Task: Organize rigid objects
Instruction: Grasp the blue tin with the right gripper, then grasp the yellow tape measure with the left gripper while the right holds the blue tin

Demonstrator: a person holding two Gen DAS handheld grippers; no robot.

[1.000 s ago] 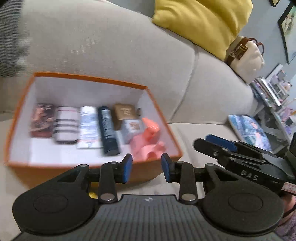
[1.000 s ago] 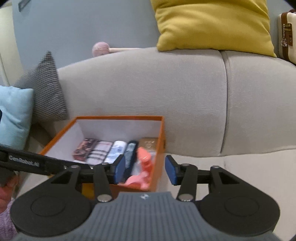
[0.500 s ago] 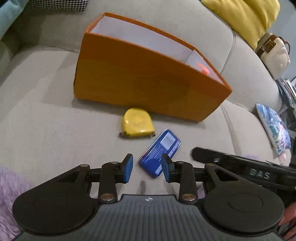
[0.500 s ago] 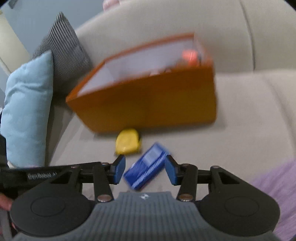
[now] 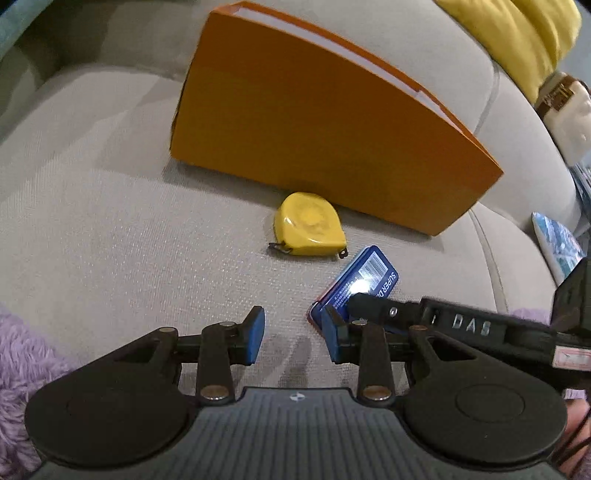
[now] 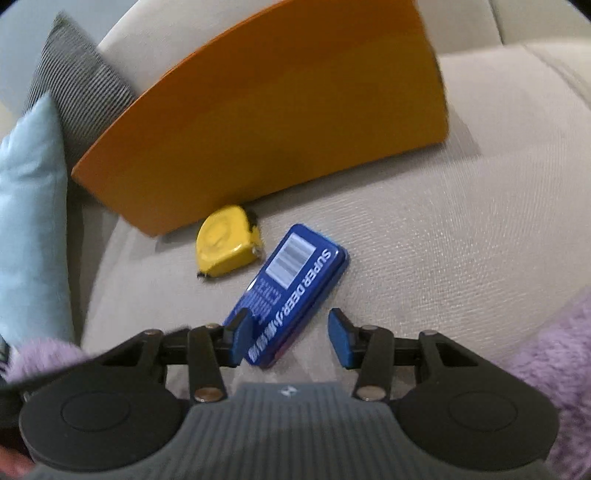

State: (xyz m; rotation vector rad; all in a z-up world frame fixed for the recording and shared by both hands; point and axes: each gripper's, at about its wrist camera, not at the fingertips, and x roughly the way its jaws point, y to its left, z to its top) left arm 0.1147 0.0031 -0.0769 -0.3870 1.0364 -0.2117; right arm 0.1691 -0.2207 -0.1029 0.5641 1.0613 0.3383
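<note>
A flat blue tin (image 6: 295, 291) lies on the grey sofa seat, next to a yellow tape measure (image 6: 227, 245) that rests against the orange box (image 6: 277, 118). My right gripper (image 6: 290, 336) is open, low over the seat, with the near end of the tin between its fingers and its left finger (image 6: 240, 334) over the tin. In the left wrist view my left gripper (image 5: 293, 336) is open and empty, just left of the tin (image 5: 364, 282). The tape measure (image 5: 310, 229) and the box (image 5: 325, 122) lie ahead. The right gripper's finger (image 5: 373, 304) reaches over the tin.
A light blue cushion (image 6: 29, 229) and a grey striped cushion (image 6: 74, 92) stand at the left. A yellow cushion (image 5: 517, 33) and a cream bag (image 5: 569, 110) sit on the sofa back. Purple fluffy fabric (image 6: 557, 350) lies at the seat's front.
Both grippers dropped from looking into the box to low over the seat. They moved closer to the tin, and the right gripper now straddles its near end.
</note>
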